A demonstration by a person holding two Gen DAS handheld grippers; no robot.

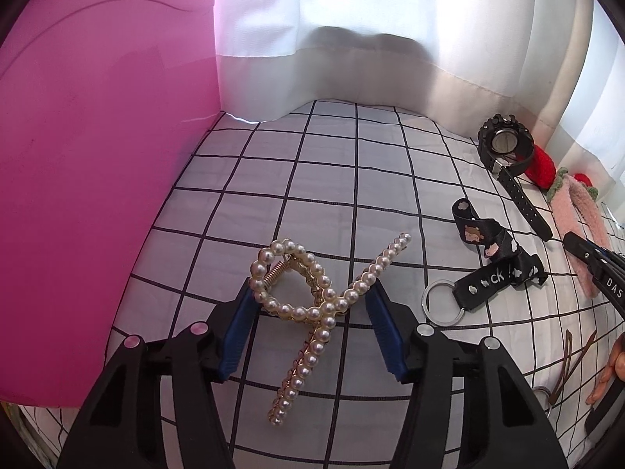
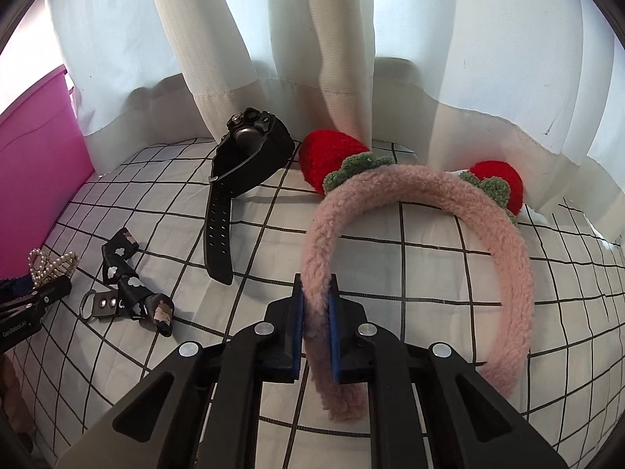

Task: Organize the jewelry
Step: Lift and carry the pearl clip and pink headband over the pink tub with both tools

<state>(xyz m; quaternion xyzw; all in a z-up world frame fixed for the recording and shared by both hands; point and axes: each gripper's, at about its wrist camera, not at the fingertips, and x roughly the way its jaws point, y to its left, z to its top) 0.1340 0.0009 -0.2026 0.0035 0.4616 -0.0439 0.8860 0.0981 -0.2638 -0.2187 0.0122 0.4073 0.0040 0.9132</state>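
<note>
Pearl clip (image 1: 308, 308), rigid, light, likely slippery, sits between wide left gripper (image 1: 310, 305); right gripper (image 2: 316, 301) pinches soft, squashy headband (image 2: 429, 211) at 1 arm.

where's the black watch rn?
The black watch lies at the far edge of the checkered sheet, against the curtain, between the lanyard keychain and the pink headband.

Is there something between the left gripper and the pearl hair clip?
Nothing visible. The pearl hair clip already lies between the open jaws of the left gripper on the checked cloth; the keyring strap lies apart, to the right.
</note>
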